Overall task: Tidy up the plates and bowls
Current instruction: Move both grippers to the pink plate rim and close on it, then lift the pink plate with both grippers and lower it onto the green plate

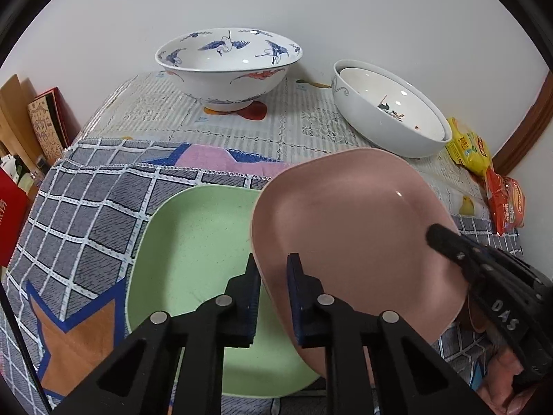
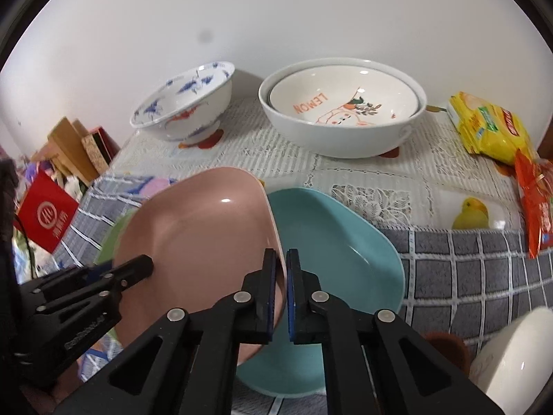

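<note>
A pink plate [image 1: 349,228] is held tilted above the table, over the right part of a green plate [image 1: 193,252] that lies flat on the checked cloth. My left gripper [image 1: 273,297] straddles the pink plate's left rim, one finger on each side. My right gripper [image 2: 280,294] is shut on the pink plate's [image 2: 197,238] right rim; it also shows in the left wrist view [image 1: 484,269]. A teal plate [image 2: 331,252] lies under the pink plate's right edge. A blue crane-patterned bowl [image 1: 228,65] and a white bowl with a smaller bowl nested inside [image 1: 390,110] stand at the back.
Yellow and orange snack packets [image 2: 494,135] lie at the right edge of the table. A white bowl [image 2: 518,356] sits at the near right corner. Boxes and a red bag [image 2: 45,221] stand off the table's left side. A white wall runs behind.
</note>
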`<state>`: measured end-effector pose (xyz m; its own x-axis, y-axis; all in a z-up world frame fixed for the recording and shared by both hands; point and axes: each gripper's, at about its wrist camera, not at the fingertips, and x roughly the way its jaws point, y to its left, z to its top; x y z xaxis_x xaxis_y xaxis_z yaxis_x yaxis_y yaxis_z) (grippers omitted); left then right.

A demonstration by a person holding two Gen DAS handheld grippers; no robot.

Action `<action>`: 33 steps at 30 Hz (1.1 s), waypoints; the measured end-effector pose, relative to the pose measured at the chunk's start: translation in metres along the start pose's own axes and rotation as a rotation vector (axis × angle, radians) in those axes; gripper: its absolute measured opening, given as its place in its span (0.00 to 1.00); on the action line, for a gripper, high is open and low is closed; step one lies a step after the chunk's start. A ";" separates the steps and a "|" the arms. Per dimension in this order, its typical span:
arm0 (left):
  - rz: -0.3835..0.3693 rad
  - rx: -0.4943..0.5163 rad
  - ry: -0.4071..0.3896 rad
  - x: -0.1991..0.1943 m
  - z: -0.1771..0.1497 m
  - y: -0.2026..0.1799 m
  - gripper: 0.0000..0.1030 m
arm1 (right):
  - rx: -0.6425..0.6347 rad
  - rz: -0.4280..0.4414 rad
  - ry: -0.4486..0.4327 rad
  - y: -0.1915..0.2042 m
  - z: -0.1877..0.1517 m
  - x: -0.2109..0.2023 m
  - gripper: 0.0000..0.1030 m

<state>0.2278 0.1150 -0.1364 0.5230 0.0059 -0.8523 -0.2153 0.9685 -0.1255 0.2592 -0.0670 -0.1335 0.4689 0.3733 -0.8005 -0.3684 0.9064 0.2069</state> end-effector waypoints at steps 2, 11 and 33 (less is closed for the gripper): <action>-0.003 0.006 -0.012 -0.009 -0.002 0.000 0.14 | 0.006 -0.008 -0.011 0.004 -0.001 -0.009 0.05; -0.017 0.018 -0.040 -0.045 -0.009 -0.002 0.13 | 0.047 -0.016 -0.051 0.015 -0.015 -0.052 0.05; -0.065 0.089 -0.108 -0.113 -0.043 -0.022 0.12 | 0.160 -0.055 -0.142 0.017 -0.065 -0.141 0.05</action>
<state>0.1379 0.0819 -0.0589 0.6203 -0.0354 -0.7835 -0.1064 0.9859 -0.1288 0.1343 -0.1172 -0.0536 0.5976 0.3363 -0.7278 -0.2126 0.9417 0.2606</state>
